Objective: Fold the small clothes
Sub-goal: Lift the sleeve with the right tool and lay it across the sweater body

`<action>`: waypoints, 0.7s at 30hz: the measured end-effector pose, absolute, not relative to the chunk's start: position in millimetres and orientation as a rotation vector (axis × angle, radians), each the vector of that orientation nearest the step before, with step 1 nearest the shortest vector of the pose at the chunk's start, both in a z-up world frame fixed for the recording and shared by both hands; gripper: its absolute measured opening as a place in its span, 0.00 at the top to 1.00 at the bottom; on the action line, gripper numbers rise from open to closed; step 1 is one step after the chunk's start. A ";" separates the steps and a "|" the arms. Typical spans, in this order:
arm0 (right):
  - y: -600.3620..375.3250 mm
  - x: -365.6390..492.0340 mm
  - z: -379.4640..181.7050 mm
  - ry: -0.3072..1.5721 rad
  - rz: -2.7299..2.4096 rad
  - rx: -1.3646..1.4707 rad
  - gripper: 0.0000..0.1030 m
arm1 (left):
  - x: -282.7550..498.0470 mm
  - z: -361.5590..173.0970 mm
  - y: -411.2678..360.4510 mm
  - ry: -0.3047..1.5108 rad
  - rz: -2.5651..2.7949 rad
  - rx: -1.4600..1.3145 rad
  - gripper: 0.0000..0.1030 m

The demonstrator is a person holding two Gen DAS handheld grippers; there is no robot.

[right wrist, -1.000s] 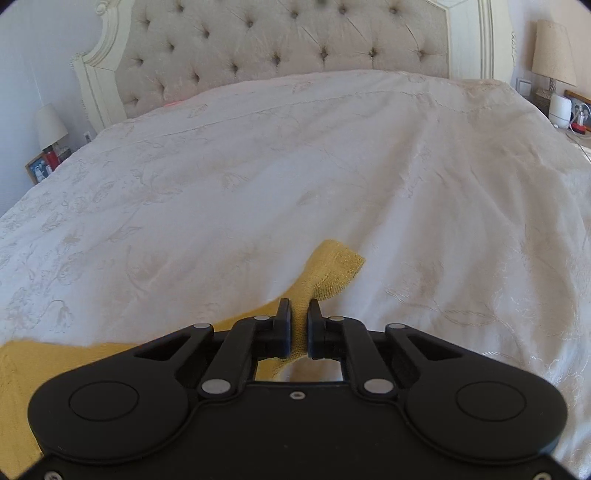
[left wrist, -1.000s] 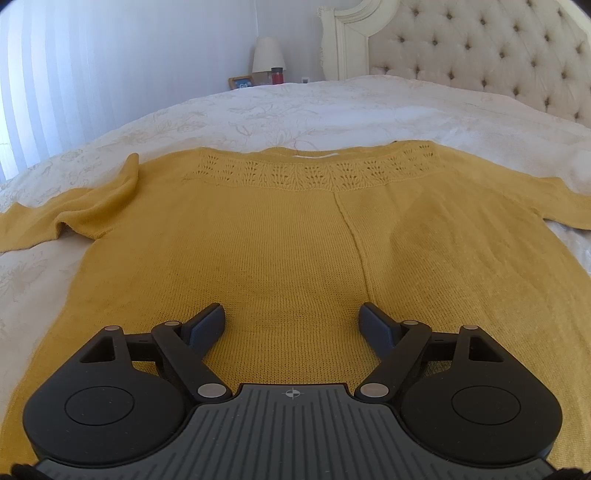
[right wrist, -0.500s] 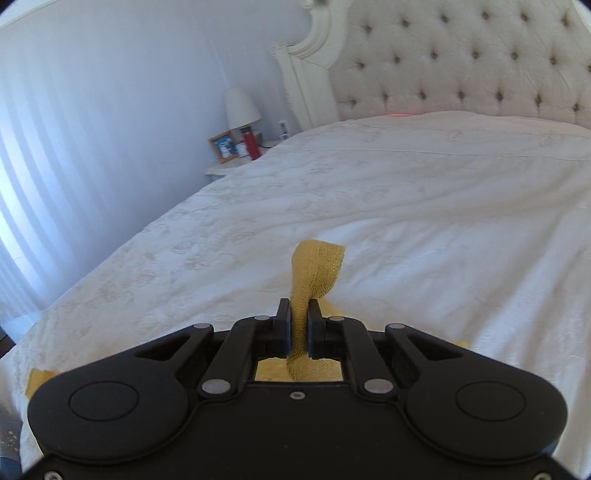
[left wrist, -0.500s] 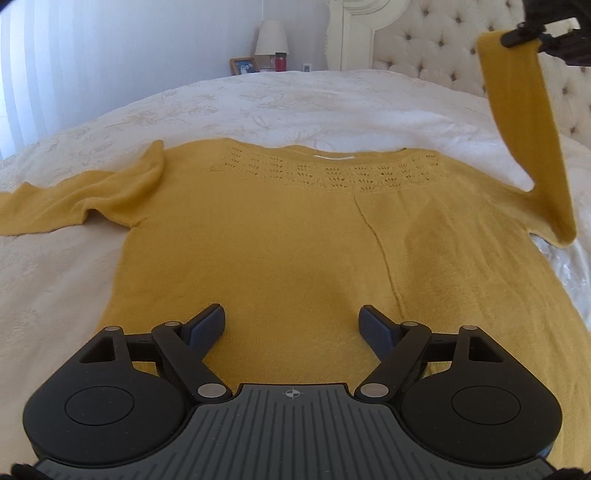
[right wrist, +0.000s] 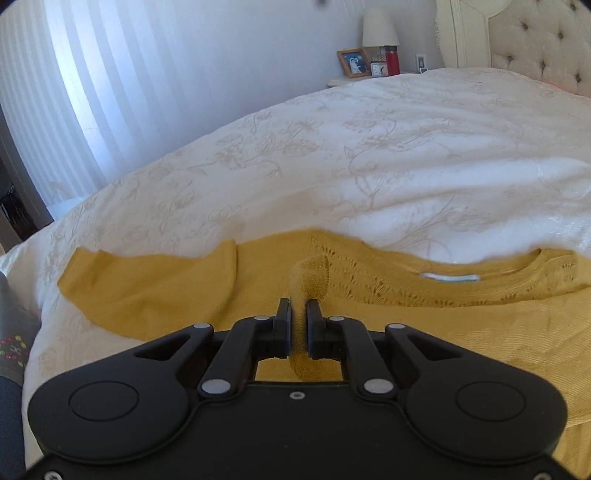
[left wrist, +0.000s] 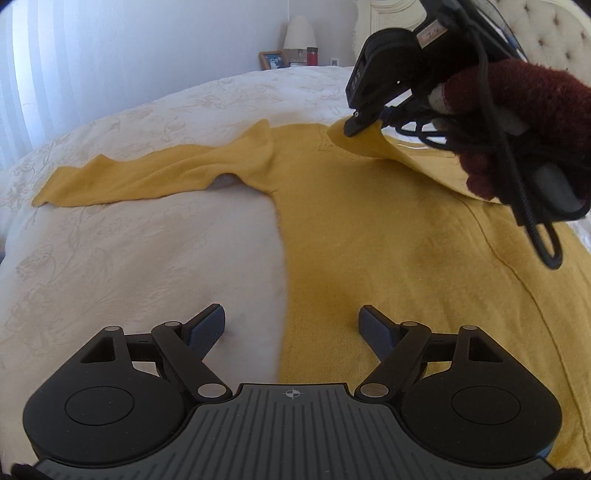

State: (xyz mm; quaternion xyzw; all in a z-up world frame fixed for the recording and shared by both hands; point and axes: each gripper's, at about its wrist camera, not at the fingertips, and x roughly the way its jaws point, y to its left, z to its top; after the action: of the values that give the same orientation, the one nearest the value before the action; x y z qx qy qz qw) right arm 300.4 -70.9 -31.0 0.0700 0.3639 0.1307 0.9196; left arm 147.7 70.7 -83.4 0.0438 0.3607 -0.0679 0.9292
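A mustard-yellow knit sweater [left wrist: 388,236] lies flat on the white bed, neckline away from me; it also shows in the right wrist view [right wrist: 461,317]. Its left sleeve [left wrist: 147,177] stretches out to the left. My right gripper [right wrist: 298,314] is shut on the right sleeve's cuff [right wrist: 310,273] and holds it folded across the chest, near the lace yoke. In the left wrist view the right gripper [left wrist: 356,125] hovers over the upper body. My left gripper [left wrist: 291,325] is open and empty, low over the sweater's left side edge near the hem.
The white embroidered bedspread [left wrist: 129,258] spreads around the sweater. A tufted headboard [right wrist: 543,40] stands at the far right. A nightstand with a lamp [right wrist: 380,26], photo frame [right wrist: 352,62] and red bottle sits by the wall. Curtains [right wrist: 110,74] hang at the left.
My right gripper carried the right sleeve up, then leftward and down over the sweater's chest. My left gripper shifted left, from over the sweater's middle to its left side edge, staying open.
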 end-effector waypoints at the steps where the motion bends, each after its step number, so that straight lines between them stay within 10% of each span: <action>1: -62.6 299.4 -39.3 0.758 0.262 0.134 0.85 | 147.5 -84.4 73.9 0.745 -0.139 0.086 0.23; 8: -53.1 292.2 -61.8 0.745 0.315 0.208 0.43 | 146.0 -85.4 85.4 0.766 -0.155 0.058 0.23; 21: -212.0 250.6 -67.3 0.749 -0.058 0.285 0.43 | 177.9 -79.9 103.9 0.779 -0.116 0.025 0.23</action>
State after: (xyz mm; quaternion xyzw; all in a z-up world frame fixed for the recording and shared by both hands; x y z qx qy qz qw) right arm 250.6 -212.0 -67.3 0.1386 0.3644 -0.0283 0.9205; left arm 177.9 103.9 -79.9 0.0124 0.3797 -0.0564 0.9233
